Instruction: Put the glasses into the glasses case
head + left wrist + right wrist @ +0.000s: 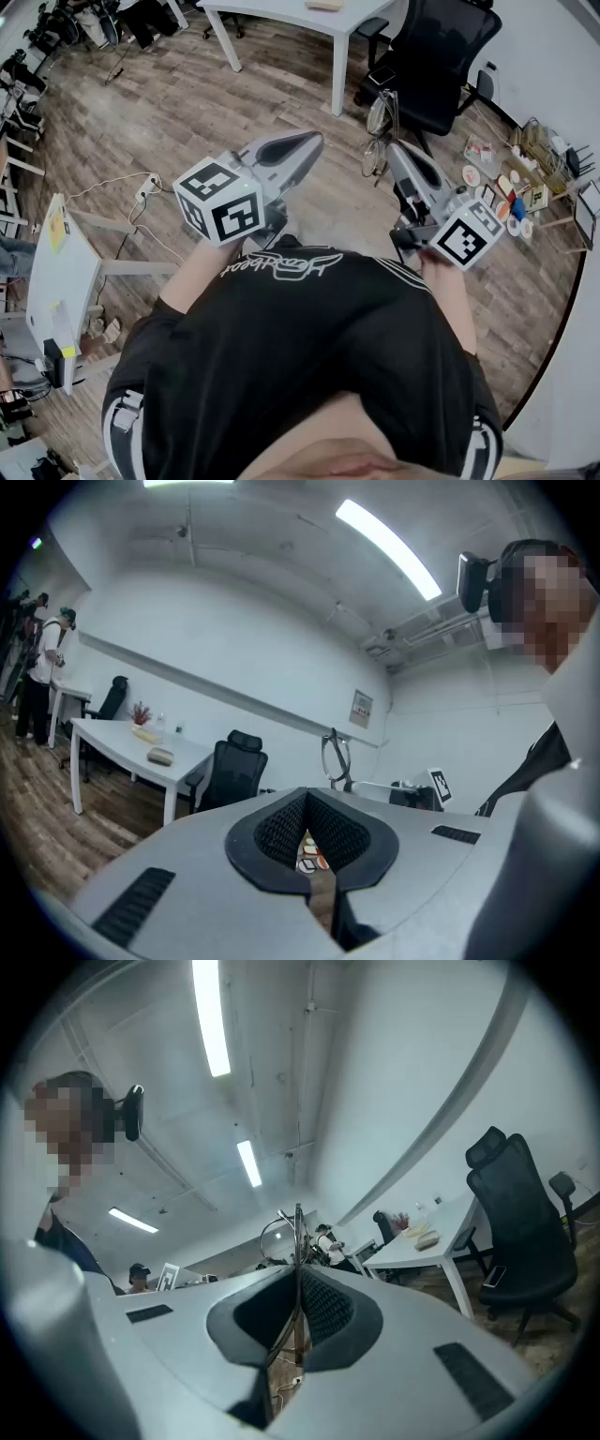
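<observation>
The right gripper (pixel 395 150) is pinching the glasses (pixel 375 141) by a thin side arm, holding them in the air out front. The left gripper (pixel 312 142) is hanging clenched on nothing. No case is showing for certain. The carry is calling for a firm, level pinch, with no swinging.

Grey plastic left gripper (pixel 307 808), jaws closed together; thin-framed glasses (pixel 333 758) upright at twelve o'clock, black mesh office chair (pixel 234 771) and white rectangular table (pixel 122 741) at ten
</observation>
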Available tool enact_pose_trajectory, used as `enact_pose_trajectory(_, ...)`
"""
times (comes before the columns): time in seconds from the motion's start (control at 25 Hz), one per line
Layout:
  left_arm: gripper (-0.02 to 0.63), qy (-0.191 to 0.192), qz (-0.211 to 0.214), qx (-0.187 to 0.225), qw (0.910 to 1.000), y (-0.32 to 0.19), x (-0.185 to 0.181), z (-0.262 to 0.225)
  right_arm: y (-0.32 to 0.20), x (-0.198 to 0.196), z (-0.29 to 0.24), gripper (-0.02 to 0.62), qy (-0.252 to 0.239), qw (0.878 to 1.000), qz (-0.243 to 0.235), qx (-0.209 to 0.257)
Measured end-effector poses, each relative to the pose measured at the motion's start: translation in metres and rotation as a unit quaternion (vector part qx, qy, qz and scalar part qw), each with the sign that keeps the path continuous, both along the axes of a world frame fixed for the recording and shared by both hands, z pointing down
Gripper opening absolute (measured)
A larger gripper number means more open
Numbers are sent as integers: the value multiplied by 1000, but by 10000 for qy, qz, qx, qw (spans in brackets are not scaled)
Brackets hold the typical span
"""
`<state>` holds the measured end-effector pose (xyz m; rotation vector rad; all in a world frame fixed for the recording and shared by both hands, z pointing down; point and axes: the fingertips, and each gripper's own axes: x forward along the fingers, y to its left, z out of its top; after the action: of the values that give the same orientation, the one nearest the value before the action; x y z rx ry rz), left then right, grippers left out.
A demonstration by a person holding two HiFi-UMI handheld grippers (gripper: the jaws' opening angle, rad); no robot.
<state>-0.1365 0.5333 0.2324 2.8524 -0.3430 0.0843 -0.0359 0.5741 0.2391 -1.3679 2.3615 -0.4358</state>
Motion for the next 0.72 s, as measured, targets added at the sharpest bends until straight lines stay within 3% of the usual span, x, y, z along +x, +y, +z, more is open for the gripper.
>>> enact_pose_trajectory(0.24, 7, -158, -90, 18, 9998, -2, 4, 10, 0, -2, 0, 20, 25, 10000, -64, 35)
enact_pose_trajectory(0.72, 8, -19, 19, -40, 10000, -5, 8, 7, -4, 1, -1, 20, 236, 9997, 78, 29)
